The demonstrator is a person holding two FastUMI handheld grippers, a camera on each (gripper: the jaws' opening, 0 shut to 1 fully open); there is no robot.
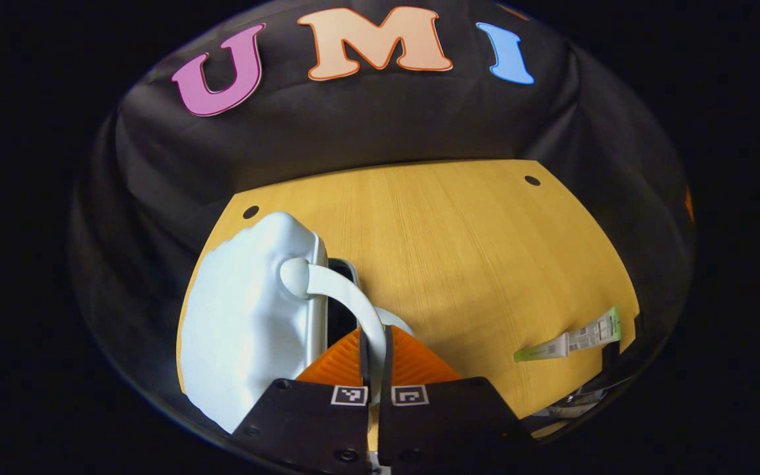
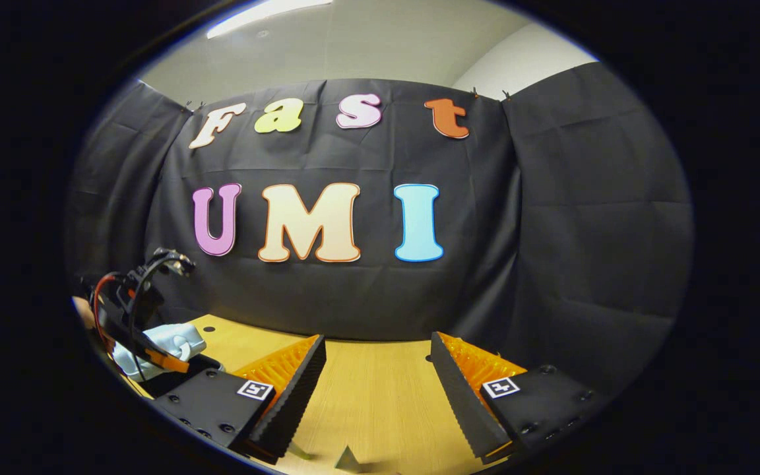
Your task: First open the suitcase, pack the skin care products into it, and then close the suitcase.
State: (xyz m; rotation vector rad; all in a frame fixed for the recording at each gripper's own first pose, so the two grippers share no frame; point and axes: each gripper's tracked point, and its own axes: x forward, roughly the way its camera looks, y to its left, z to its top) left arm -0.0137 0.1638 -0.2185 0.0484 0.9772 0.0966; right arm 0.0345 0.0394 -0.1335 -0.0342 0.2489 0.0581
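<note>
Fingers of the left claw (image 1: 375, 369) were clamped on the curved white handle (image 1: 347, 297) of the pale blue hard-shell suitcase (image 1: 241, 323) at the near left of the wooden table (image 1: 459, 244). A green-and-white skincare tube (image 1: 571, 342) lay at the right. The right claw (image 2: 375, 396) hung apart above the table.
</note>
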